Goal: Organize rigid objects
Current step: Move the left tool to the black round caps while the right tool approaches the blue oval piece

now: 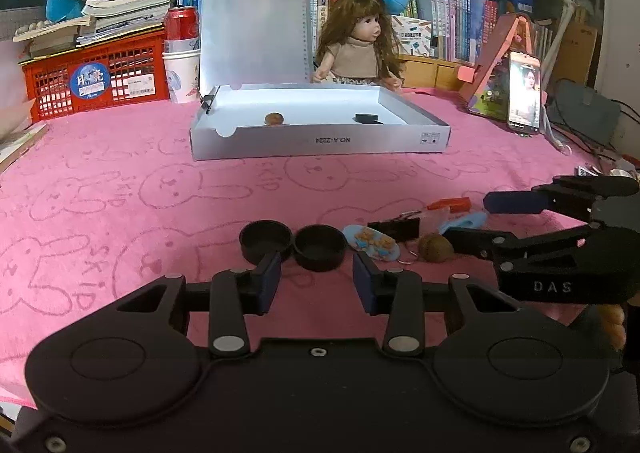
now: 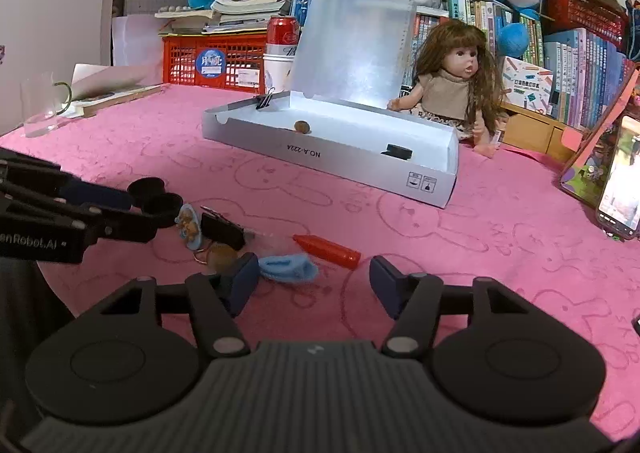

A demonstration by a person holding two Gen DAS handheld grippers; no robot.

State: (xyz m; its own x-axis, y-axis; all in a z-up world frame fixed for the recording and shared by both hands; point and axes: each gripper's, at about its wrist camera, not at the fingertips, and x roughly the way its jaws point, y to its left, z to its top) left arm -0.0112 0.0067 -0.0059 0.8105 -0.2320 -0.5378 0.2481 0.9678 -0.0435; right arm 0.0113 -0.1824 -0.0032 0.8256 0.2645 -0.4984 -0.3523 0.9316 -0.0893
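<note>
Pickup step: my left gripper (image 1: 316, 283) & right gripper (image 2: 314, 281) both unclenched, nothing held, items scattered well short of white box (image 1: 320, 141); next, clamp black cup (image 1: 320, 247).

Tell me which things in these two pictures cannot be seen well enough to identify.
- Black object in the white box, left wrist view: the front wall hides its lower part, too small.
- Clear object beside the binder clip, right wrist view: transparent, shape unclear.
- Phone, right wrist view: cut off by the right edge.
</note>
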